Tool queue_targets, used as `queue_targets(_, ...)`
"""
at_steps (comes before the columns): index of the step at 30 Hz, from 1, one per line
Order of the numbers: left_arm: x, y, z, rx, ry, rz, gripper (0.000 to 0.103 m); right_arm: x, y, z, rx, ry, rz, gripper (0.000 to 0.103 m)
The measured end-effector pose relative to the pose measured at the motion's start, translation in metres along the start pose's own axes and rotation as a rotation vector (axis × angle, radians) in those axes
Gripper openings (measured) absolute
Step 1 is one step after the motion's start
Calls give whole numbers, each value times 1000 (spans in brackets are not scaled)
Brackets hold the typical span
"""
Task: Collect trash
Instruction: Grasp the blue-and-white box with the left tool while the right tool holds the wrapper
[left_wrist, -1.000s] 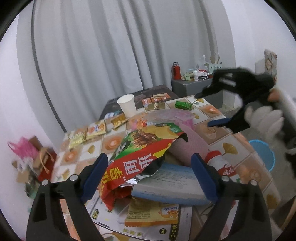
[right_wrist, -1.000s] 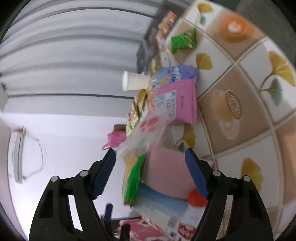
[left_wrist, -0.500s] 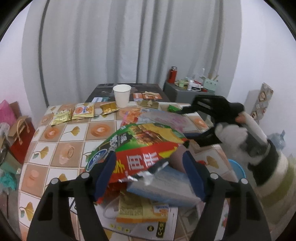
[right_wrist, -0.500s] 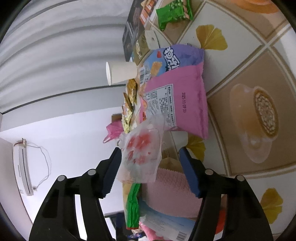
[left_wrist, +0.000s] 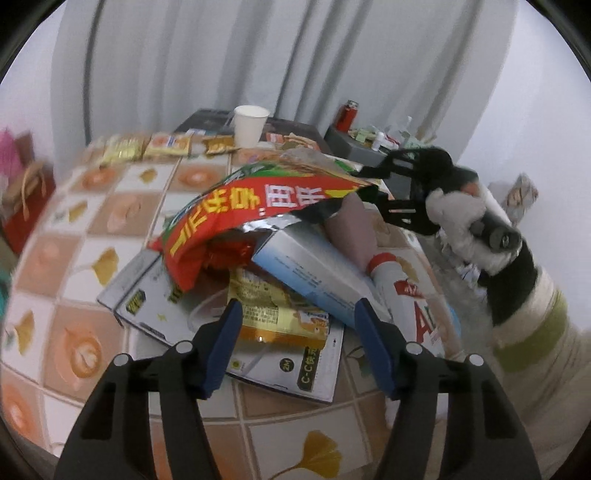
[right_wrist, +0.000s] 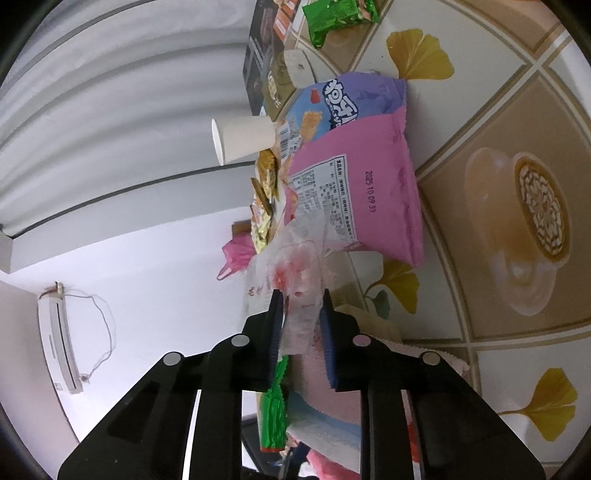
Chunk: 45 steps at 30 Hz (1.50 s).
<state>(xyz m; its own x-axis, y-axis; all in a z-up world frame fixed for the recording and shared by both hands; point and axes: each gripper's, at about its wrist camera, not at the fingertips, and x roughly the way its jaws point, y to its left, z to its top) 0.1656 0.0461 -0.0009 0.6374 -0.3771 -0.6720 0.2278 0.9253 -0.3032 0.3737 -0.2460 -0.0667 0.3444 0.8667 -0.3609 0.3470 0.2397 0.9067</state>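
A heap of trash lies on the tiled table (left_wrist: 74, 258): a torn red and green chip bag (left_wrist: 258, 199), a blue and white box (left_wrist: 314, 266), a yellow snack packet (left_wrist: 273, 317) and a red-capped white bottle (left_wrist: 391, 284). My left gripper (left_wrist: 299, 332) hovers low over the heap's near side. Its jaws are closing with the yellow packet and the box's corner between them, the pads touching neither. My right gripper (right_wrist: 301, 325), at the far side of the heap (left_wrist: 373, 188), is closing its jaws on a crumpled clear plastic wrapper (right_wrist: 295, 266) with red print.
A pink and purple snack bag (right_wrist: 373, 184), a paper cup (right_wrist: 243, 140) and a green packet (right_wrist: 332, 14) lie further along the table. Small gold packets (left_wrist: 147, 147) line the far edge. A flat white carton (left_wrist: 155, 306) sits under the heap. A gloved hand (left_wrist: 454, 218) holds the right gripper.
My left gripper rolled, sank toward the heap and narrowed its jaws. My right gripper moved up to the clear wrapper and closed from wide open onto it.
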Motion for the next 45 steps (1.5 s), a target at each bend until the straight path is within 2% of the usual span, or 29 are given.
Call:
queue_targets(6,14,16,18,-154,-1,-85,61,6,-2,-4,13,-6,11,15)
queue_targets(13,42,28,32,-268,61,-91,61,17,1,-2,21,-12,16,14)
queue_targets(18,51,36,33,-347,68,-101,61,21,1,-1,21,-10,19,14)
queue_targets(22,54,43,32,-397,71,-113,45,22,1,-1,20,-10,26,12)
queue_targets(23,54,43,32,-405,71,-120,41,22,1,-2,17,-11,29,12)
queue_targets(35,30,39,25,-465,33,-187,32,8,13,-11,-12,-43,73,10)
queue_targets(45,-14,21,19,-386,-63,-200,30,-24,23,-25,-41,-92,129,10)
